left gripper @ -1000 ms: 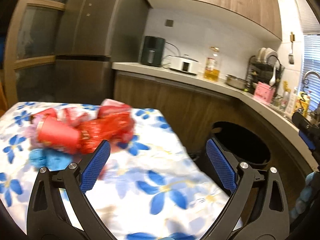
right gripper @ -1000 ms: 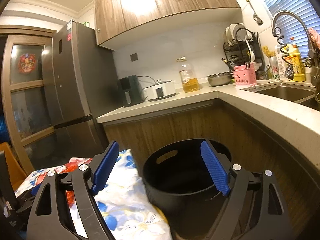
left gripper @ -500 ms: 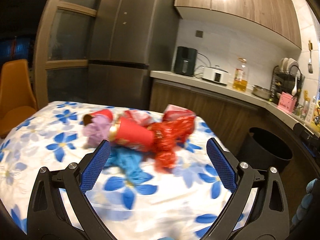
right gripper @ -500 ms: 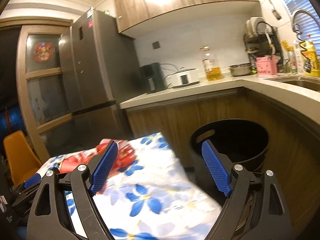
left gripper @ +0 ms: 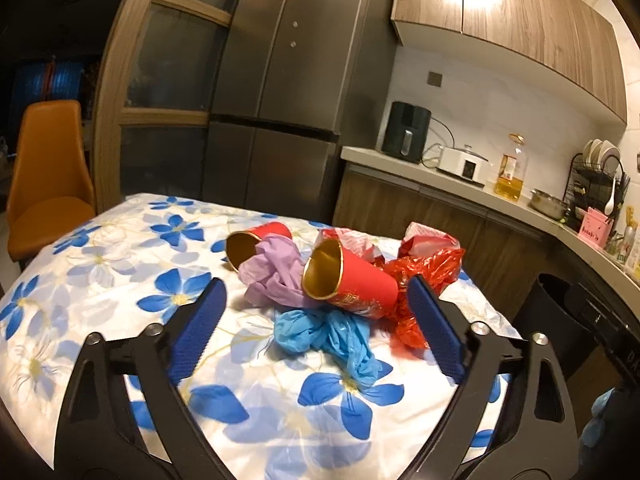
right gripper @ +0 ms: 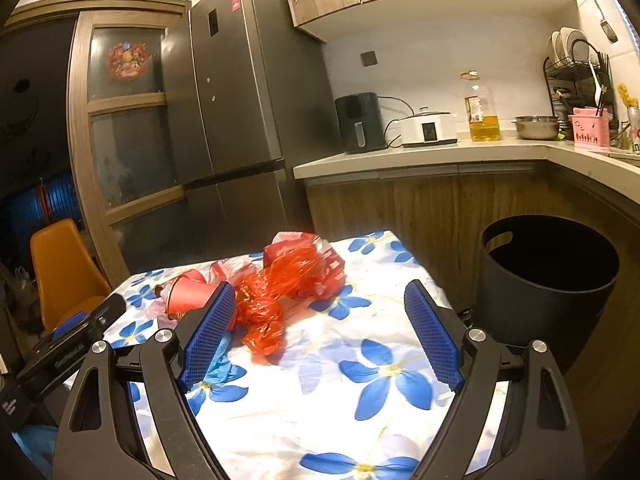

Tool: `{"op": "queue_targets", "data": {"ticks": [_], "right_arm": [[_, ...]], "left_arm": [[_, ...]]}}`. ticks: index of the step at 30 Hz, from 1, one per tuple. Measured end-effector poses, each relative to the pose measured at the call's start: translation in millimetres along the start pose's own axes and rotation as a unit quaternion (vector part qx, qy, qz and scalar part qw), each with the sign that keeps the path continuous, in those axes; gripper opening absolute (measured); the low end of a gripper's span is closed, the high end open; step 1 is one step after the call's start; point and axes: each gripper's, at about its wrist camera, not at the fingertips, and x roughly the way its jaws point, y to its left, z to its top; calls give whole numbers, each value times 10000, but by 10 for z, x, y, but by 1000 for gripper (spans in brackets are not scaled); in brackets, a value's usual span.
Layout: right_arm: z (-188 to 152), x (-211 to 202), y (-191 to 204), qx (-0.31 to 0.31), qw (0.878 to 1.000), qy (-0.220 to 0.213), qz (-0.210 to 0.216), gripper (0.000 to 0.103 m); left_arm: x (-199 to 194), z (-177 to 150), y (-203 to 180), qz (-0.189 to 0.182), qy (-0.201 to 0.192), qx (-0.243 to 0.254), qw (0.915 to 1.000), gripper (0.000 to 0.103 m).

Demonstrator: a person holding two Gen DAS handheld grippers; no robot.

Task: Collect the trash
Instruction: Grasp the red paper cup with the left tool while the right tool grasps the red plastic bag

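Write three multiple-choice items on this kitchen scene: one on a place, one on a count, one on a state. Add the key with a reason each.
1. Where does the bin stand?
A. on the table
B. on the floor between table and counter
C. on the counter

2. How many red cups lie on the table?
A. two
B. four
C. none

3. How are the left gripper's jaws?
A. shut on a cup
B. shut on the blue bag
C. open, holding nothing

Key: 1 B, the bin sits low beside the table's edge, under the counter. 2 A, a near cup and a far cup show. 3 C, the pads stand apart, clear of the blue bag.
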Motion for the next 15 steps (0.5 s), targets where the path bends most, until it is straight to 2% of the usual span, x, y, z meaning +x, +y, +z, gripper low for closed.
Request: {"op": "queue_targets", "data": {"ticks": [3, 7, 13, 15], "right_arm": [[-39, 98, 47, -15, 10000, 61, -8, 84], [-87, 226, 83, 2, 9999, 162, -3, 84], [-117, 390, 99, 9, 9997, 249, -8, 84], [-126, 446, 118, -14, 9996, 274, -13, 84]], "left_arm": [[201, 30, 11, -200, 181, -2, 9996, 77], [423, 60, -8, -340, 334, 81, 9988, 72], [734, 65, -55, -585, 693, 339, 9953, 47], [809, 46, -51, -679, 830, 313, 9937, 34]]}}
